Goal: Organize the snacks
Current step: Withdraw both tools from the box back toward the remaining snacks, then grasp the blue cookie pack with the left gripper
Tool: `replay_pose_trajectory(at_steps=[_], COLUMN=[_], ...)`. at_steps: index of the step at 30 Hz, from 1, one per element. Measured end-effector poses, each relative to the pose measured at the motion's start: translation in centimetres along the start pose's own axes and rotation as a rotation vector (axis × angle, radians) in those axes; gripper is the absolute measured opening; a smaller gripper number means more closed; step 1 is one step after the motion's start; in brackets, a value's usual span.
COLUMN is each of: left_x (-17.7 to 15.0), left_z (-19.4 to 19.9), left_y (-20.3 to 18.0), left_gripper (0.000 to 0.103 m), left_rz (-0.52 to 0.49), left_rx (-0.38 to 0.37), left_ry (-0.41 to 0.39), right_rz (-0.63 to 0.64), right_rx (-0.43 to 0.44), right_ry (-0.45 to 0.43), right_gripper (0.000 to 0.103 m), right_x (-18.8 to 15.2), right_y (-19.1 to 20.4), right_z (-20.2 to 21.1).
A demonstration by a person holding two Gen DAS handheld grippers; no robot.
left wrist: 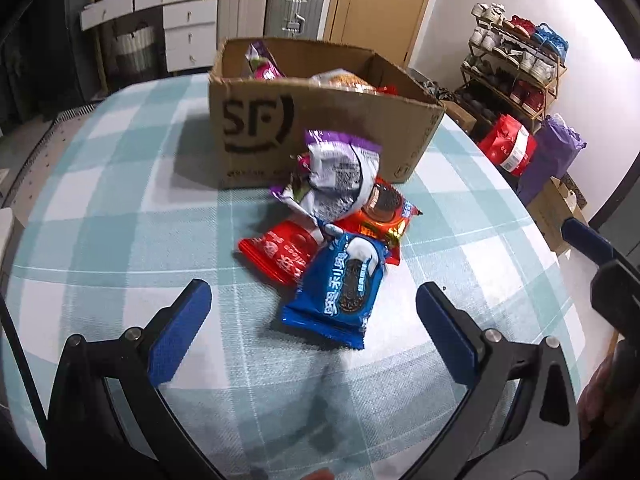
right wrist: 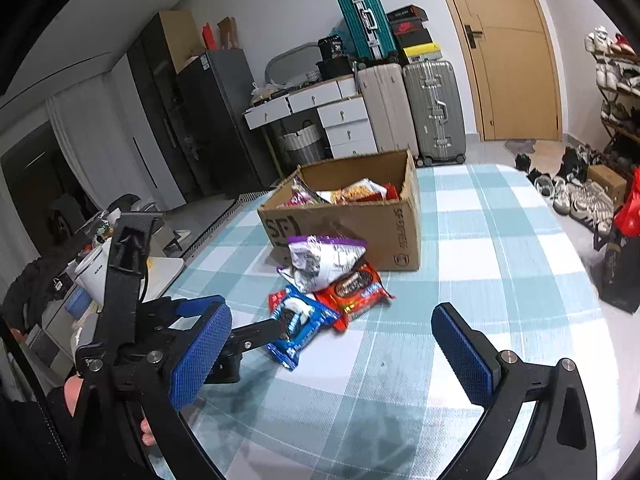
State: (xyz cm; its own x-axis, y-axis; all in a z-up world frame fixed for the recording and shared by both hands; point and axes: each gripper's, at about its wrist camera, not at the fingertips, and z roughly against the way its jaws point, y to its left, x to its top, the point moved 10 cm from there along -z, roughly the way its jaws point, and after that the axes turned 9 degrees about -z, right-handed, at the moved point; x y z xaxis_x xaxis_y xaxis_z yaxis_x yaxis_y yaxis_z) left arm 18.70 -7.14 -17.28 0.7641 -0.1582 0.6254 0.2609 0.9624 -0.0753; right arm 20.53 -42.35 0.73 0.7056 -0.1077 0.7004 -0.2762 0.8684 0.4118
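Observation:
A small pile of snacks lies on the checked tablecloth (left wrist: 120,208) in front of an open cardboard box (left wrist: 256,120). The pile holds a blue cookie pack (left wrist: 340,280), a red pack (left wrist: 276,252), an orange-red cookie pack (left wrist: 386,208) and a crumpled purple-and-white bag (left wrist: 340,172) on top. The box (right wrist: 360,224) has several snack bags inside. My left gripper (left wrist: 312,300) is open just short of the blue pack (right wrist: 300,324), with nothing between its fingers. My right gripper (right wrist: 332,314) is open and empty, nearer the table's front, to the right of the left gripper (right wrist: 248,316).
Off the table's right edge stand a shoe rack (left wrist: 516,64), a red bag (left wrist: 506,146) and a purple bag (left wrist: 552,152). Beyond the far edge are suitcases (right wrist: 434,108), white drawers (right wrist: 344,124) and a wooden door (right wrist: 516,60). A person's hand (right wrist: 72,394) holds the left gripper's handle.

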Motion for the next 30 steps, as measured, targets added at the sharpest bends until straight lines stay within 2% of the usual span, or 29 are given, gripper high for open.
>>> replay_pose_trajectory(at_steps=[4,8,11,13,15,16,17,18,23,30], left_x=[-0.2,0.0,-0.1,-0.3,-0.4,-0.4,-0.5,-0.5,-0.4,-0.7], left_z=[-1.9,-3.5,-4.6,-5.7,-6.0,-6.1,-6.1,-6.3,-6.3,-6.2], left_y=[-0.1,0.2,0.4,0.3,0.0,-0.2,-0.5,-0.7,-1.0,-1.0], left_gripper=[0.102,0.099,0.084,0.065,0.055,0.041,0.032,0.028,0.022,0.021], left_rz=[0.027,0.048,0.058,0.061,0.056,0.047,0.038,0.031,0.017,0.033], left_rx=[-0.041,-0.048,-0.043,-0.056,-0.077,-0.083,-0.092,-0.096,-0.119,-0.133], left_ry=[0.023,0.032,0.050,0.082,0.073,0.069,0.070,0.074,0.057,0.059], right_rz=[-0.023,-0.045,-0.059,-0.067,-0.077,-0.079,-0.079,-0.079,-0.086,-0.074], right_rx=[-0.002,-0.002,0.004,0.003,0.008,0.006,0.004,0.003,0.007,0.013], right_ry=[0.011,0.024,0.031,0.029,0.032,0.032,0.032,0.031,0.034,0.034], right_gripper=[0.102,0.102,0.102,0.102,0.102,0.102,0.102,0.102,0.102,0.102], right_x=[-0.6,-1.0,-1.2,-1.3,-1.3,-1.4,-1.4,-1.4,-1.7,-1.8], right_y=[-0.9,-1.5,-1.8,-2.0,-2.1,-2.2,-2.3,-2.4,-2.3,-1.7], right_z=[-0.4,-0.9,-1.1,-1.1,-1.2,-1.2,-1.2,-1.2,-1.2,-1.2])
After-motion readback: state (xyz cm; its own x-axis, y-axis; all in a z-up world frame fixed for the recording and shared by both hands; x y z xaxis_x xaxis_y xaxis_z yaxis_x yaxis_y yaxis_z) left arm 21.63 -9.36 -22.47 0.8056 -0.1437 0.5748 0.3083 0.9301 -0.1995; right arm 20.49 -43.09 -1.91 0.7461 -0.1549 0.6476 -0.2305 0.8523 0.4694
